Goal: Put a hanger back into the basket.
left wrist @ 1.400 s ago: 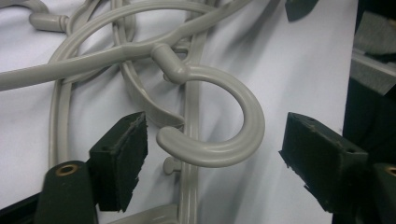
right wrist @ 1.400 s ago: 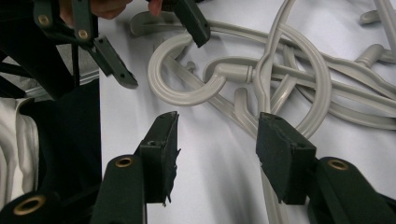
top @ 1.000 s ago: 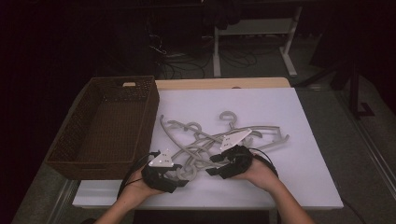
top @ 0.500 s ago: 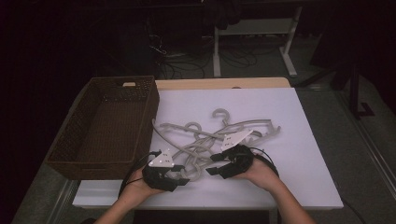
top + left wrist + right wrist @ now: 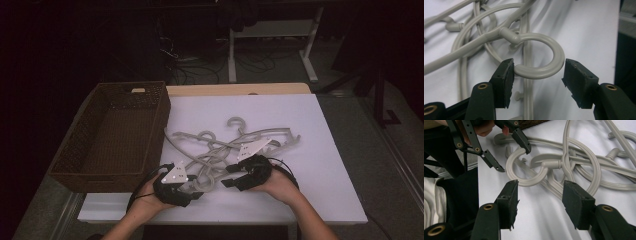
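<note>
Several grey plastic hangers (image 5: 235, 145) lie tangled on the white table (image 5: 310, 165). My left gripper (image 5: 196, 187) sits at the pile's near left end. In the left gripper view its jaws (image 5: 539, 67) stand around a hanger's hook (image 5: 554, 50): the left pad touches the hook's tip and the right pad is clear of it. These jaws have just been opening with the hook between them. My right gripper (image 5: 229, 176) faces it from the right and is open (image 5: 540, 187), low over the table. The same hook (image 5: 529, 181) lies just ahead of its pads, and the left gripper (image 5: 512, 160) is beyond.
A brown wicker basket (image 5: 115, 135) stands at the table's left side, next to the hangers. The person's hands come in over the table's near edge. Table legs and cables lie on the dark floor beyond the far edge.
The tangle of hangers has shifted slightly to the left on the table. Both hands have stayed in place at the pile's near end.
</note>
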A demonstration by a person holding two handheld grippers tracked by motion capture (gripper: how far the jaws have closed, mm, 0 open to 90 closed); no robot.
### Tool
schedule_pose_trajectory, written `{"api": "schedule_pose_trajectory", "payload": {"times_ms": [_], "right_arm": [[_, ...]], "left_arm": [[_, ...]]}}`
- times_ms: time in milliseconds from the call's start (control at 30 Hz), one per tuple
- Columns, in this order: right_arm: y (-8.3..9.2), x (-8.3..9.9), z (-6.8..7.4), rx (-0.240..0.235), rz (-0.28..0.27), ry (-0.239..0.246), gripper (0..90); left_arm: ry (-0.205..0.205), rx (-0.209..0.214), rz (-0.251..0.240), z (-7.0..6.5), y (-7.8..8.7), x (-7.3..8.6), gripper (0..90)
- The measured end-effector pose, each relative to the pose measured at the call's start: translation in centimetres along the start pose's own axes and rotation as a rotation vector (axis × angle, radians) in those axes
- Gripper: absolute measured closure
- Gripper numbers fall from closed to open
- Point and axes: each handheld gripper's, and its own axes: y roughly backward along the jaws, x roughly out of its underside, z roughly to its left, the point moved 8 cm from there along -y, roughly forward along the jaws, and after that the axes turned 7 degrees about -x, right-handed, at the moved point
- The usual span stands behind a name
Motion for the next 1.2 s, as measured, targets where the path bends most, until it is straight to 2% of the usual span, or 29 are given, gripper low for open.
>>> {"api": "schedule_pose_trajectory", "payload": {"times_ms": [67, 167, 333, 400, 500, 567, 767, 867, 933, 1067, 1200], "right_arm": [[0.0, 0.0, 0.0, 0.000, 0.000, -0.003, 45.7], [0.0, 0.0, 0.0, 0.000, 0.001, -0.004, 45.7], [0.0, 0.1, -0.1, 0.000, 0.000, -0.007, 45.7], [0.0, 0.1, -0.1, -0.001, 0.000, -0.007, 45.7], [0.1, 0.1, -0.1, 0.000, -0.001, -0.007, 45.7], [0.1, 0.1, -0.1, 0.001, -0.003, -0.007, 45.7], [0.1, 0.1, -0.2, 0.001, -0.004, -0.009, 45.7], [0.2, 0.1, -0.2, 0.002, -0.003, -0.012, 45.7], [0.2, 0.1, -0.2, 0.004, -0.006, -0.009, 45.7], [0.4, 0.1, -0.3, 0.006, -0.013, -0.016, 45.7], [0.6, 0.0, -0.3, 0.010, -0.021, -0.015, 45.7]], "left_arm": [[0.001, 0.001, 0.004, 0.1, -0.1, 0.1, 42.1], [-0.020, -0.023, 0.005, 0.1, -0.1, 0.1, 38.0], [-0.036, -0.026, 0.010, -0.2, -0.2, 0.1, 37.9], [-0.026, -0.016, 0.014, -0.2, -0.4, 0.1, 37.9], [0.014, 0.011, 0.041, -0.3, -0.8, 0.5, 34.8], [0.011, 0.014, 0.055, -0.4, -0.9, 0.8, 35.3], [0.045, 0.009, 0.086, -0.2, -0.9, 1.2, 42.9], [0.063, 0.004, 0.082, -0.2, -0.9, 1.0, 51.9], [0.080, 0.024, 0.068, -0.2, -0.7, 0.8, 59.6], [0.087, 0.029, 0.034, -0.3, -0.4, 0.0, 68.8], [0.104, 0.035, -0.008, -0.2, -0.3, -0.8, 74.0]]}}
